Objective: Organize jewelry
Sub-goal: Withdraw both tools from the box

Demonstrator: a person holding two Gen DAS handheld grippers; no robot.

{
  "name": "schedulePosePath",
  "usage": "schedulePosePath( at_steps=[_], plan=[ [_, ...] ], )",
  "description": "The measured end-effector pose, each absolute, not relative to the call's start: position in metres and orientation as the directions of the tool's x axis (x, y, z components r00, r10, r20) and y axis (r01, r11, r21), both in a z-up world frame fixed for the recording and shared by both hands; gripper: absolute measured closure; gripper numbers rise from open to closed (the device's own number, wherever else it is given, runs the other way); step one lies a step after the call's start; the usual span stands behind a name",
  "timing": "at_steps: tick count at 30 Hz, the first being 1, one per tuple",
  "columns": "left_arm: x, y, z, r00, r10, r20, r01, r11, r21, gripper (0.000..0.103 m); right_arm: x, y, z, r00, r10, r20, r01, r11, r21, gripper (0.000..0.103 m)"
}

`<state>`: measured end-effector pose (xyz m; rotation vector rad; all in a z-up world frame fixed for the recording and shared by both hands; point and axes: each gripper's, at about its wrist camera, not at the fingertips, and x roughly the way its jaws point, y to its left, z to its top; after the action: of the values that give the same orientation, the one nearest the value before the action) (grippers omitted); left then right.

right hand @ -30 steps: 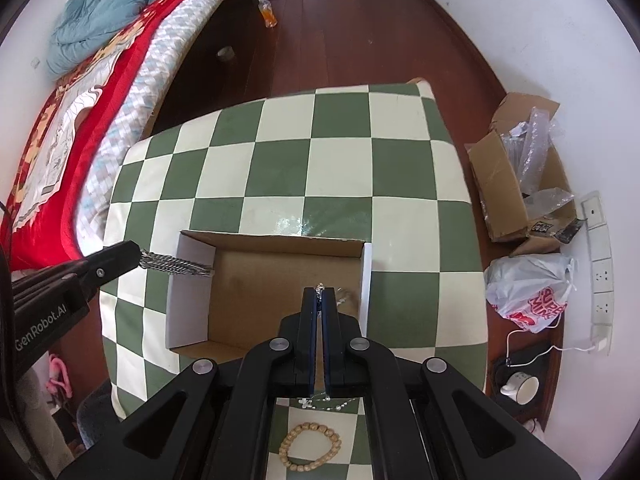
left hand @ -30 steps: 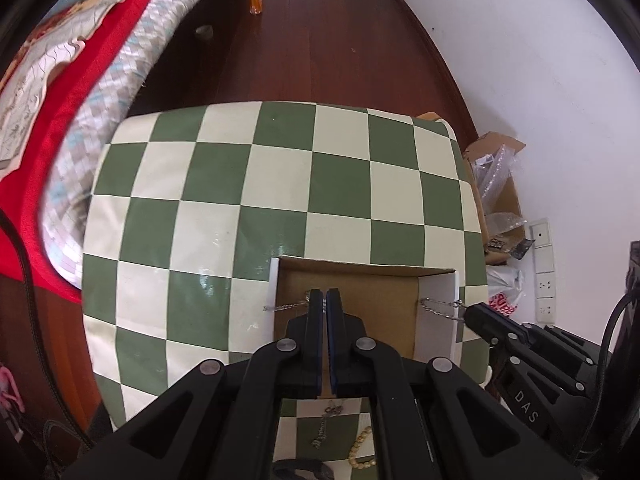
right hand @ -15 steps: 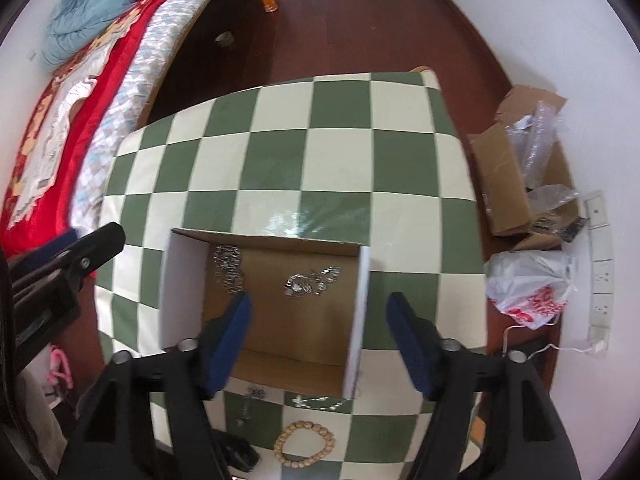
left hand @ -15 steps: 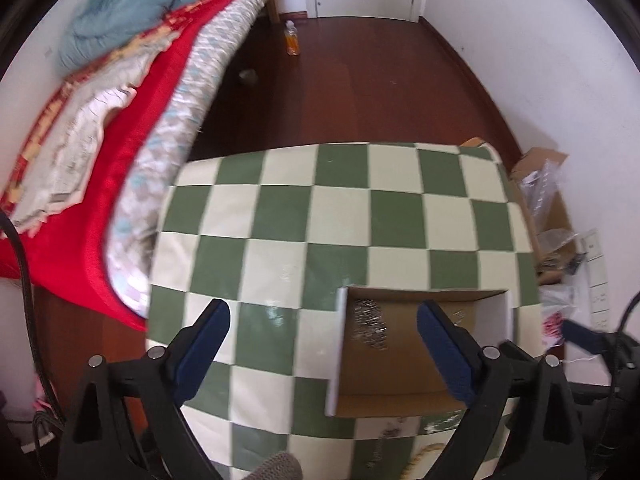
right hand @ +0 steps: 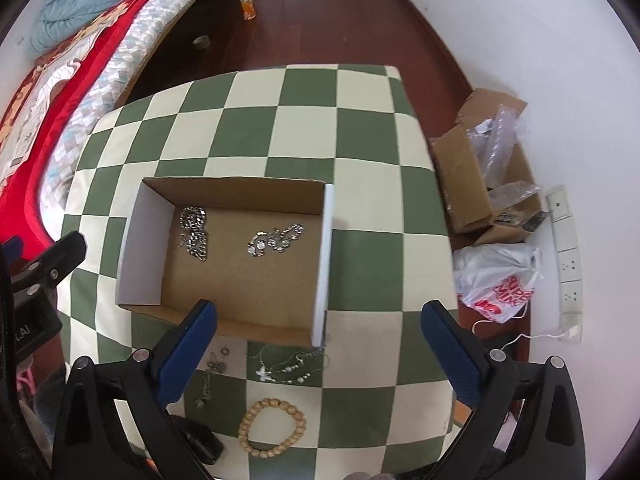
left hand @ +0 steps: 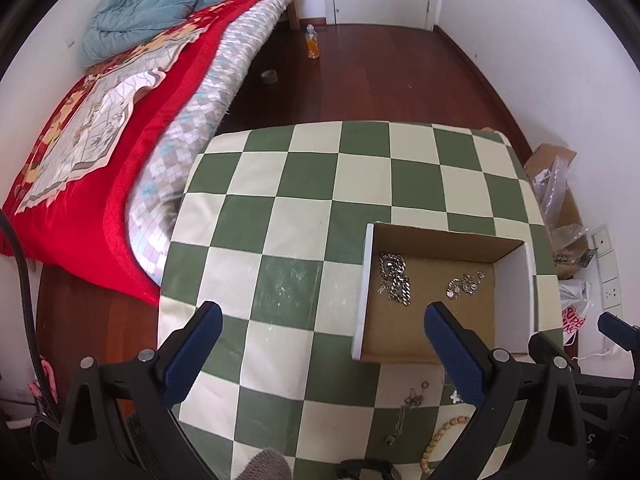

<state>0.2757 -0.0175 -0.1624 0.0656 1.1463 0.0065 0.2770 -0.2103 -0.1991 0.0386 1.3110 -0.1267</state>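
Observation:
An open cardboard box (right hand: 328, 240) stands on the green-and-cream checked table (right hand: 280, 132). Inside it lie a thick silver chain (right hand: 194, 232) (left hand: 394, 278) and a thinner silver piece with round discs (right hand: 276, 238) (left hand: 464, 285). My left gripper (left hand: 323, 314) hovers left of the box, its jaws opening with nothing between them. My right gripper (right hand: 320, 310) hangs over the box's near right corner, its jaws also opening and empty. In front of the box lie a wooden bead bracelet (right hand: 272, 428), a fine necklace with a white pendant (right hand: 286, 364) and a small chain (right hand: 210, 376).
A bed with a red blanket (left hand: 100, 184) runs along the table's left side. On the floor to the right are a cardboard carton with plastic wrap (right hand: 480, 172) and a white plastic bag (right hand: 500, 280). An orange bottle (left hand: 313, 42) stands on the wooden floor beyond.
Both grippers went from shut to wide open and let go of the silver chains, which now lie in the box. Both drew back from the box, the left one shifting leftward.

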Motion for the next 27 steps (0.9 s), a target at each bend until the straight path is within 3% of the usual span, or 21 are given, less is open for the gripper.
schedulePosePath(
  at_steps=[11,27],
  plan=[
    [0.217,-0.016,-0.125,0.494,0.005,-0.869,0.045,0.998,0.031,0.0,0.222,-0.204,-0.148,0.409,-0.142,-0.901,0.142,0.986,-0.092,0.0],
    [0.144,-0.02,-0.083,0.558,-0.061,-0.828,0.089,0.996,-0.013,0.0,0.129,-0.209,-0.085,0.531,-0.12,-0.839,0.186,0.982,-0.023,0.0]
  ],
)
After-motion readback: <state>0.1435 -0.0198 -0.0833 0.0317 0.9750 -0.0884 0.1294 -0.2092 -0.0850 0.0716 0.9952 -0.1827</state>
